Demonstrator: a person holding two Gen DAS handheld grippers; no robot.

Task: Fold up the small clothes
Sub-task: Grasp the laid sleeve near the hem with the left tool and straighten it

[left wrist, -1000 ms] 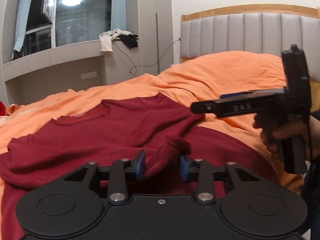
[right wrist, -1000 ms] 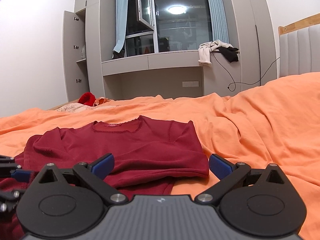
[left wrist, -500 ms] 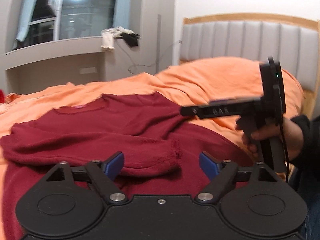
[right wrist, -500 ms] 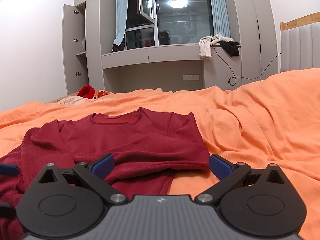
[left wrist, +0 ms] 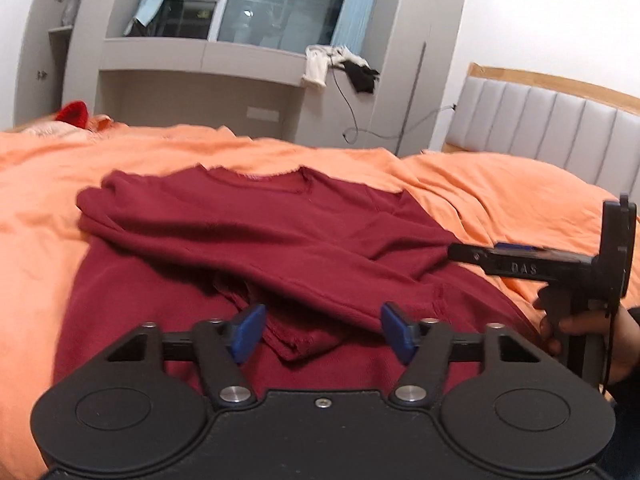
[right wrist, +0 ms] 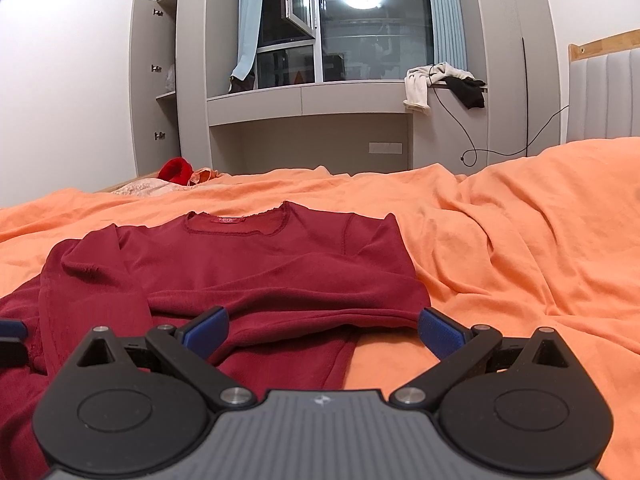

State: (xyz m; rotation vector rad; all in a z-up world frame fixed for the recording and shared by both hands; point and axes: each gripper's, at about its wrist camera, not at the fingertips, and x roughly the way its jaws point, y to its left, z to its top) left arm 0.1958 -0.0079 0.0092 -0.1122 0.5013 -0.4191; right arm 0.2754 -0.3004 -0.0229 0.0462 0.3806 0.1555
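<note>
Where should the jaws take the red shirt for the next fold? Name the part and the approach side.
Probably the bottom hem of the red shirt, near its right corner: that lower body lies flat and unfolded under the crossed sleeves. Bring the open right gripper in low from the near side.

A dark red long-sleeved knit top (right wrist: 248,276) lies flat on the orange bed. Both sleeves are folded across its front, neckline facing away.

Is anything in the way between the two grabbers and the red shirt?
No, nothing visible is in the way. The left gripper and the right gripper are both open right over the red shirt, which lies alone on the orange blanket with both sleeves folded across it.
</note>
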